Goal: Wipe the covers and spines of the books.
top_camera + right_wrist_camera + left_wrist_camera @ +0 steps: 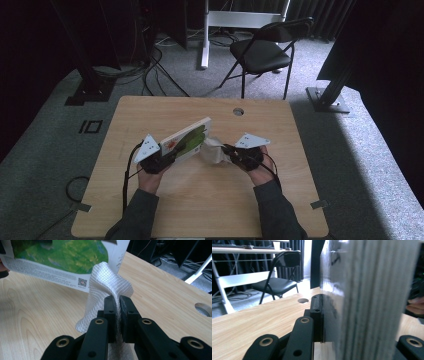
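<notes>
Cloth (pixel 105 287) hanging pinched between right gripper (pixel 117 302) jaws, touching book (pixel 184 139) at its right edge. Book tilting up off table (pixel 210 210), clamped at its near-left corner by left gripper (pixel 159 157), long axis running away rightward toward cloth.
</notes>
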Action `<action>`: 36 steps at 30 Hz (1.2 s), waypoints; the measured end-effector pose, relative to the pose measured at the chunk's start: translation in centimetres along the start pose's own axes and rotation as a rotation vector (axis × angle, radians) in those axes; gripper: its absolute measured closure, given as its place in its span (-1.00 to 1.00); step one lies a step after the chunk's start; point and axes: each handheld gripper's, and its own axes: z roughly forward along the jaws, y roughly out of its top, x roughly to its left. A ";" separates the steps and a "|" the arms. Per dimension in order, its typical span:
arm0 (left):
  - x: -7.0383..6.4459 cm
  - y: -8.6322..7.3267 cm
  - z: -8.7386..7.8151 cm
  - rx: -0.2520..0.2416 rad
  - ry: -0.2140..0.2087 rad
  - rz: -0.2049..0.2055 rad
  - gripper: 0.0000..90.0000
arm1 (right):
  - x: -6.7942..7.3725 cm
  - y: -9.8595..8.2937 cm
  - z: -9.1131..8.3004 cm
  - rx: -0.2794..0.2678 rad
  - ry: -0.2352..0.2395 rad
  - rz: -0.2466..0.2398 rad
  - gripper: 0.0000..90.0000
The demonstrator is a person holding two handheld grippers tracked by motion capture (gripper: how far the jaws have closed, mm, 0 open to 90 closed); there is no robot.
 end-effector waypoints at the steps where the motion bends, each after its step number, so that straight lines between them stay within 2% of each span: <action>1: -0.1 0.0 0.0 0.001 0.010 0.005 0.73 | 0.0 0.1 -0.1 -0.001 -0.002 0.001 0.88; 8: -0.5 -0.1 0.1 0.006 0.038 0.029 0.73 | -0.4 0.5 -0.5 -0.011 -0.015 0.000 0.88; 12: -0.7 -0.3 0.1 0.012 0.050 0.055 0.73 | -0.9 0.9 -0.8 -0.026 -0.027 0.021 0.88; 18: -1.1 -0.3 0.2 0.024 0.061 0.086 0.73 | -1.1 1.9 -1.2 -0.032 -0.036 -0.006 0.88; 23: -1.6 -0.5 0.4 0.044 0.072 0.130 0.73 | -1.4 2.2 -1.2 -0.029 -0.045 -0.002 0.88; 34: -2.1 -0.9 0.7 0.058 0.079 0.161 0.73 | -2.0 2.5 -1.6 -0.031 -0.058 -0.001 0.88; 36: -2.4 -1.0 0.8 0.067 0.082 0.184 0.73 | -2.2 2.7 -1.7 -0.030 -0.065 -0.003 0.88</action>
